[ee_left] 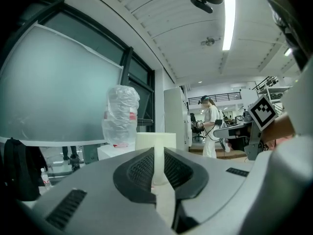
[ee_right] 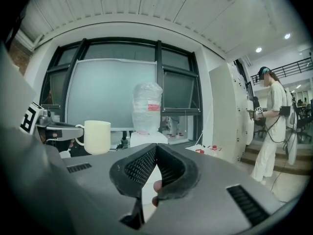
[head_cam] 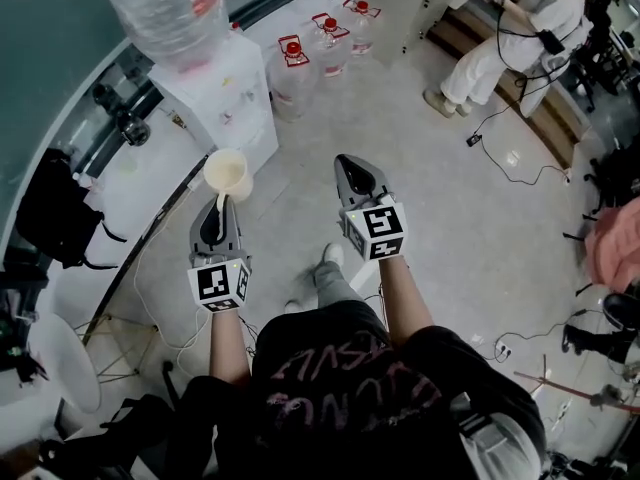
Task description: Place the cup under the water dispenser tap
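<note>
You hold the cream, round mug-shaped cup [head_cam: 228, 173] in the air, short of the dispenser.

Nearest you, your left gripper [head_cam: 220, 208] points level with its jaws pinching the cup's thin handle, the cup upright and open end up just past the fingertips. Beside it, your right gripper [head_cam: 358, 166] has its ribbed black jaws pressed together on nothing. Beyond the cup stands the white box-shaped water dispenser [head_cam: 235, 98] with a clear crinkled plastic bottle [head_cam: 165, 8] upended on top; the cup is near its front but apart from it. Farther off, clear red-capped water jugs [head_cam: 300, 63] sit on the floor, and a person in white clothes [head_cam: 510, 38] stands at the back.
</note>
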A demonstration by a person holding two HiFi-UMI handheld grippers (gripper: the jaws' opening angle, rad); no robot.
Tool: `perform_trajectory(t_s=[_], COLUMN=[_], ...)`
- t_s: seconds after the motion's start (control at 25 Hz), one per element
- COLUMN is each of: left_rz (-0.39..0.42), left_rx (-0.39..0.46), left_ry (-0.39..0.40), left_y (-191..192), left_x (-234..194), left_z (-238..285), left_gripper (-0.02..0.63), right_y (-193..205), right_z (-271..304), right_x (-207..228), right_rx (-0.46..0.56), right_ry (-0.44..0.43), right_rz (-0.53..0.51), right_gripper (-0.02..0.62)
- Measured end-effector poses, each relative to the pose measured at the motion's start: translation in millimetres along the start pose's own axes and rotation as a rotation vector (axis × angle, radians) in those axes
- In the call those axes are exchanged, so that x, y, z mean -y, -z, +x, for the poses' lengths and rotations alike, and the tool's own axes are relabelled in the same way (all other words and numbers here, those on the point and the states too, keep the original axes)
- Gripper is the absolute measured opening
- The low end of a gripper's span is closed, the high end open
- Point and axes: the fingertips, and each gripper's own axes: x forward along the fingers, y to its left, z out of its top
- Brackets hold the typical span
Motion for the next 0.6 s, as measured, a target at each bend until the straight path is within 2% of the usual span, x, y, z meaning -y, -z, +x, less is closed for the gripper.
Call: perform_trajectory(t_s=[0.24,0.4,0.6], left_rz=[0.008,0.005,0.008], left_rx=[-0.045,-0.068,-0.091], left_ry=[-0.004,-0.027,-0.060], left_y=[7.1,10.7,14.6], left_x=[7.5,12.0,14.1], left_z=[65.9,104.6,142.5], left_gripper=[0.046,0.046,0.046], right_y=[3.9,9.0,15.1], right_z=[52.7,83.8,119.5], right_x=[44.8,73.3,101.7], right_rx=[-0.023,-0.044,-0.056], right_ry=[-0.032,-0.067,-0.114], right_rz=[0.013,-0.022,-0.006], right_gripper=[0.015,0.015,0.015])
